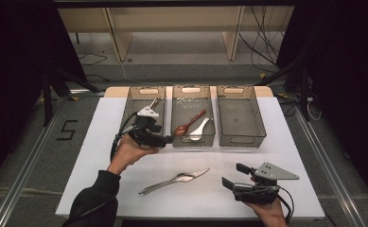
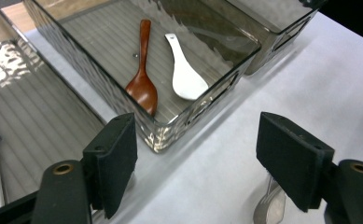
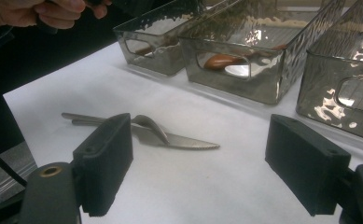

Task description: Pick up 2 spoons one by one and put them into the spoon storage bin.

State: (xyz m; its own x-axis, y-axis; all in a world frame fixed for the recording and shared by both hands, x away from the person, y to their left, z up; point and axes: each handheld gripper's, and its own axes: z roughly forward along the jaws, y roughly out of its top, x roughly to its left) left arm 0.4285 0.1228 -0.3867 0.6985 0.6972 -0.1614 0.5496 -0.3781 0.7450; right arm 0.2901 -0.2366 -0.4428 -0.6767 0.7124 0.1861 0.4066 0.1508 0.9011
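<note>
Where trays end — cutlery (image 1: 174, 180) between hand-held grippers

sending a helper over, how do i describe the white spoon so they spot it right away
Three clear bins stand in a row at the table's far edge; look in the middle bin. Two spoons lie side by side near its front wall. The white spoon is the right-hand one, short and broad, beside the longer brown spoon.

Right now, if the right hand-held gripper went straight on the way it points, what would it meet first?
Probably the knife lying on the white table: the right hand-held gripper, jaws open, aims just over it. Depth is unclear; the middle tray stands beyond.
</note>
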